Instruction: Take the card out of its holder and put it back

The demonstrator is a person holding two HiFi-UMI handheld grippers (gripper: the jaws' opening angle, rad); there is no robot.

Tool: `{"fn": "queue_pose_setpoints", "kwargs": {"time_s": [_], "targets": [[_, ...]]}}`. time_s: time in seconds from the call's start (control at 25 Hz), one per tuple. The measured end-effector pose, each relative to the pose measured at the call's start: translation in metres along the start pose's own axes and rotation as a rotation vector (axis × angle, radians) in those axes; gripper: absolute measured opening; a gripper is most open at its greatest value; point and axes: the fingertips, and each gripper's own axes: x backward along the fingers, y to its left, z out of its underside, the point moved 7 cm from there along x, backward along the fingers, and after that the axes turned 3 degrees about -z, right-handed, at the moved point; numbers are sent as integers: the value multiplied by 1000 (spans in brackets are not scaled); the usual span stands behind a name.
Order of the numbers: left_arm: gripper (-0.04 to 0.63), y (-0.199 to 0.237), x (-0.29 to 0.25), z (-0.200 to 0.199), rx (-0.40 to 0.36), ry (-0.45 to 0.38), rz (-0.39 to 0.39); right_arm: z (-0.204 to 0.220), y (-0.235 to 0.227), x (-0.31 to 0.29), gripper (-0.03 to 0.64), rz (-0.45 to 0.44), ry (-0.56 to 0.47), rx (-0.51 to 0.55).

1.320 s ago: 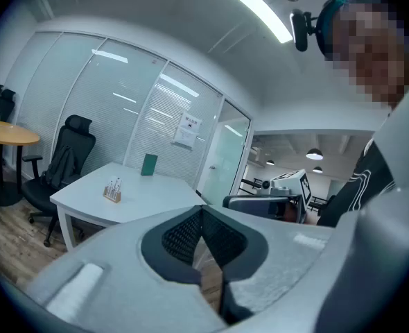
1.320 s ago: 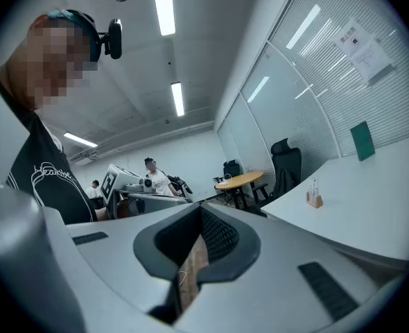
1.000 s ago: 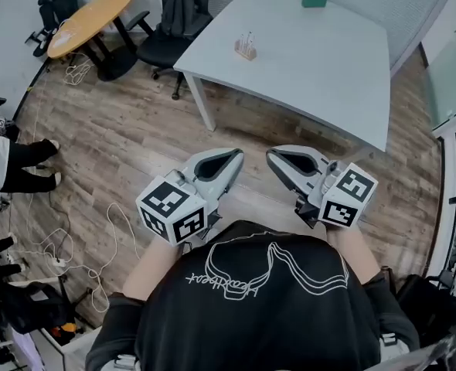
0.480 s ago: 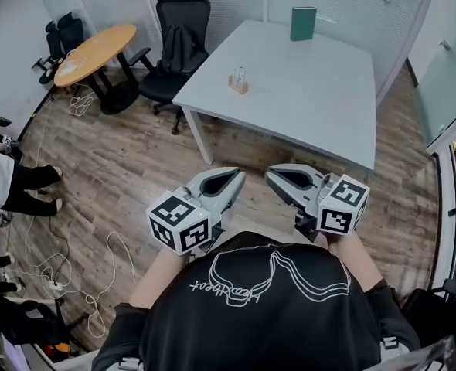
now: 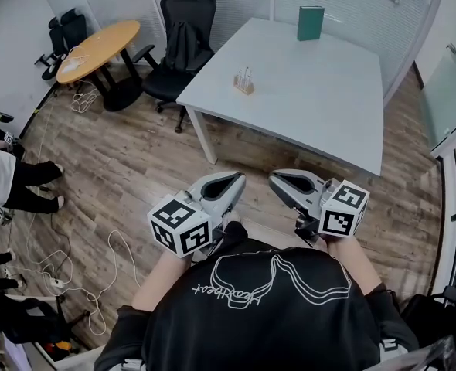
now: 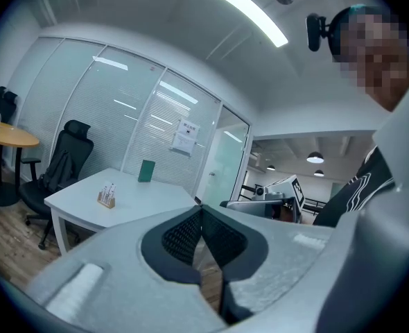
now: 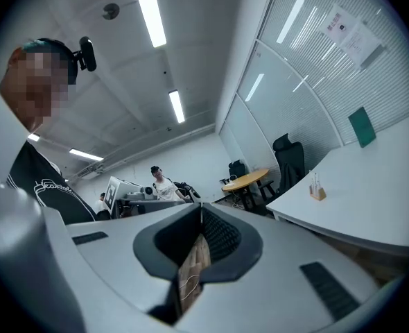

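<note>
A small wooden card holder (image 5: 244, 81) with clear cards upright in it stands near the left edge of the white table (image 5: 328, 91); it also shows as the holder (image 6: 107, 197) in the left gripper view and the holder (image 7: 318, 188) in the right gripper view. My left gripper (image 5: 239, 179) and right gripper (image 5: 274, 179) are held side by side close to my chest, well short of the table. Both are shut with their tips touching and nothing between them.
A green book (image 5: 310, 22) stands upright at the table's far side. A black office chair (image 5: 183, 33) and a round wooden table (image 5: 98, 49) stand to the left. Cables (image 5: 96, 269) trail on the wood floor, and a person's legs (image 5: 23, 184) show at left.
The view has shifted slightly, so the table sits a little lower and nearer in the picture. Both grippers stay shut, held together in front of my chest.
</note>
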Motion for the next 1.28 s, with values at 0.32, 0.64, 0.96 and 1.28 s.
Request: {"fn": "queue_pose_setpoints", "kwargs": {"time_s": [0.32, 0.64, 0.96, 1.28], "targets": [[12, 65, -38, -6, 49, 24, 15, -10, -60, -33, 9, 34, 8, -39], [12, 161, -107, -26, 89, 91, 51, -34, -157, -90, 9, 64, 2, -106], [12, 261, -155, -54, 105, 116, 86, -60, -241, -152, 9, 105, 8, -147], [12, 325, -180, -59, 125, 144, 116, -70, -288, -181, 11, 186, -10, -154]]}}
